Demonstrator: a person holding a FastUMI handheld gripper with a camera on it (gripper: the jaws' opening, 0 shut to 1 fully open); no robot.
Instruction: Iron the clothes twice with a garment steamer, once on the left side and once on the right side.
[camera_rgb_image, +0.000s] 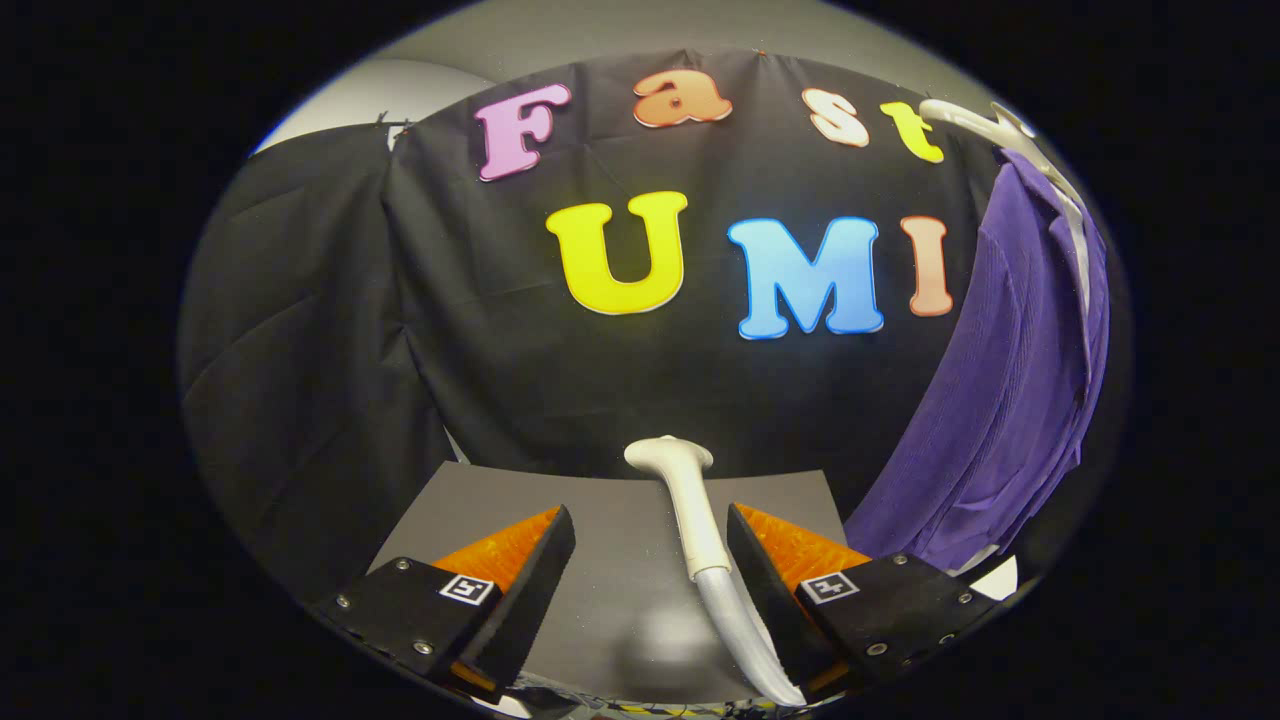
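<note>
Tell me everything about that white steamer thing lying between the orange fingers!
The steamer is a smooth, off-white wand that looks like plastic, with a wider, flattened head at its far end. A silvery ribbed hose runs from its near end back toward the camera. It lies on the grey table, pointing away toward the black cloth. It sits inside the open gripper, close beside the right-hand finger; whether they touch is unclear. The other finger is well apart from it.
</note>
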